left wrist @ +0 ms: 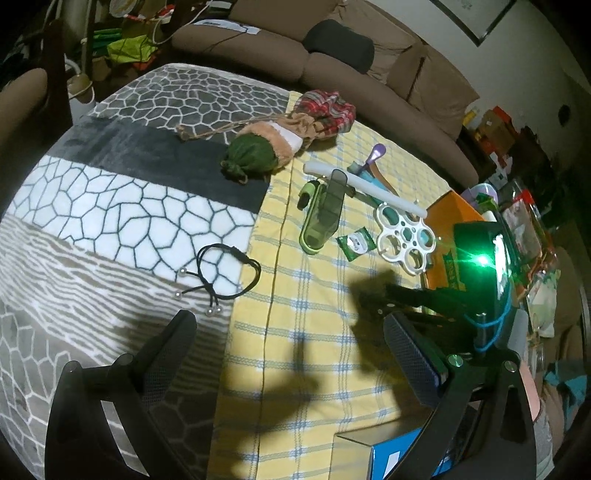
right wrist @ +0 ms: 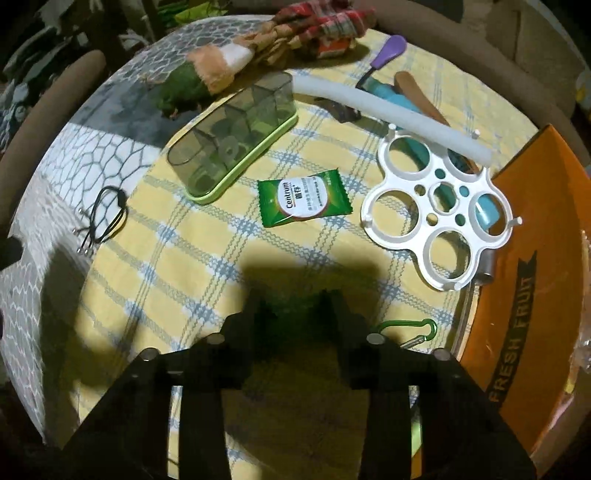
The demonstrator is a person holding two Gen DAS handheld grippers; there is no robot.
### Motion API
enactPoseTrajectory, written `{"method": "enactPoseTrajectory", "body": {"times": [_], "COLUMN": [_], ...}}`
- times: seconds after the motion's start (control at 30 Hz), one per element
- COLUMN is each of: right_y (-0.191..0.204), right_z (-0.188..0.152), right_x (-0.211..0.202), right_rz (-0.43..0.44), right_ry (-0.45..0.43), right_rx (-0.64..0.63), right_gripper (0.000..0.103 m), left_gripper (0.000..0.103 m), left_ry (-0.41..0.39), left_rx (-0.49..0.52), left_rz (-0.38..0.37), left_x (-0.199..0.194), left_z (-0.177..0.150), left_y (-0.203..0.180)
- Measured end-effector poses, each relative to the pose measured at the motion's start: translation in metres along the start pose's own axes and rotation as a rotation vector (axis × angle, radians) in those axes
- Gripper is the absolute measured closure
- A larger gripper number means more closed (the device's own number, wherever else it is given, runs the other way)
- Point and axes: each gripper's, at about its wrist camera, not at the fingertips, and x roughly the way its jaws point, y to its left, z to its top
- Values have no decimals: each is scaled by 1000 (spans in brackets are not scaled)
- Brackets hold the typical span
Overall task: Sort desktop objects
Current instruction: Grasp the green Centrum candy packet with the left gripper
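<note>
On the yellow plaid cloth (right wrist: 177,280) lie a green Centrum sachet (right wrist: 304,201), a green-based clear organiser box (right wrist: 232,136), a white ring-holed rack (right wrist: 439,206), a white tube (right wrist: 388,110) and a black hair tie (right wrist: 107,218). My left gripper (left wrist: 288,332) is open above the cloth, with the hair tie (left wrist: 225,273) just beyond its left finger. My right gripper (right wrist: 291,299) hangs low over the cloth in front of the sachet; its jaws stand a little apart around something dark green that I cannot make out. It also shows in the left wrist view (left wrist: 373,295).
An orange "Fresh Fruit" box (right wrist: 524,295) stands at the right. A green carabiner (right wrist: 413,328) lies beside it. A green plush pouch (right wrist: 207,74), a plaid bag (right wrist: 325,26) and a purple-handled tool (right wrist: 388,51) lie at the far edge. A patterned blanket (left wrist: 110,206) lies left.
</note>
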Motion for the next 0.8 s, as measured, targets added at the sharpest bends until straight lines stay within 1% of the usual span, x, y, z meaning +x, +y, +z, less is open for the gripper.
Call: {"method": "enactPoseTrajectory", "body": {"times": [0.1, 0.2, 0.27, 0.33, 0.4, 0.47, 0.53, 0.6, 0.67, 0.7, 0.8], "right_y": [-2, -9, -15, -14, -18, -26, -35, -47, -58, -65, -81], "right_z": [-4, -9, -14, -18, -19, -24, -26, -32, -36, -38, -44], "right_x": [-15, -39, -60, -84, -107, -129, -145, -157, -166, -170, -174], "right_rz": [24, 77, 110, 149, 182, 216, 238, 257, 284, 297, 313], "right_ry": [-27, -79, -123, -173, -219, -255, -278, -295, -303, -306, -319], "right_rx": [9, 37, 55, 72, 87, 103, 113, 119, 134, 142, 155], "right_gripper": [77, 77, 77, 77, 77, 77, 77, 77, 77, 77, 77], "left_gripper": [0, 0, 0, 0, 0, 0, 0, 0, 0, 0, 5], "left_ry": [-11, -10, -11, -16, -24, -31, -29, -25, 3, 22, 67], "left_rx": [4, 21, 60, 125, 198, 306, 425, 498, 576, 625, 727], "left_rz": [-9, -17, -17, 2, 6, 15, 52, 63, 52, 67, 133], "left_x": [-1, 1, 3, 5, 7, 13, 25, 37, 55, 69, 99], "left_z": [1, 0, -1, -3, -7, -11, -10, -4, 4, 9, 18], "left_y": [-1, -6, -14, -25, -39, -59, -85, -103, -120, -128, -139]}}
